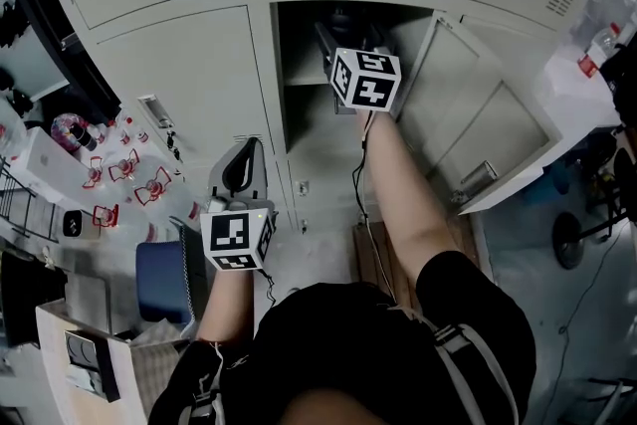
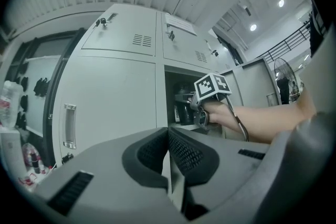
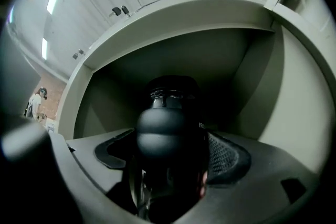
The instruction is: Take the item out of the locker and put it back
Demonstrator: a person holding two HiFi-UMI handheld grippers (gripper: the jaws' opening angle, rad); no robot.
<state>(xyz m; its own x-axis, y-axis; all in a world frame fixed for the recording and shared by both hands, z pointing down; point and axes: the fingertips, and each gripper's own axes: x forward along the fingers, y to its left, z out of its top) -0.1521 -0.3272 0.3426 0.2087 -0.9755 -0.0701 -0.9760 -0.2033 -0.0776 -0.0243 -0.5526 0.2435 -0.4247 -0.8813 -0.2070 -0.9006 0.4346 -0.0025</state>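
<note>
1. The black bottle (image 3: 167,128) sits inside the open locker compartment (image 3: 273,86), directly in front of the right gripper (image 1: 350,45). It looks upright, though the dark interior makes its base hard to read.
2. The right gripper's jaws are closed narrowly onto the bottle's sides, with a pad pressing each flank.
3. The left gripper (image 2: 168,139) is held low, well clear of the locker. Its jaws are pressed together on nothing.
4. Judgement: withdrawal should be straight back through the doorway, past the locker door (image 1: 478,124).

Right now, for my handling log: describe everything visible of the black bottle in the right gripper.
The bottle is black and glossy, likely plastic, with a rounded bulge in front and a ringed neck above. It stands about upright inside the open locker, clamped between the right gripper's jaws. White print on its side is unreadable.
</note>
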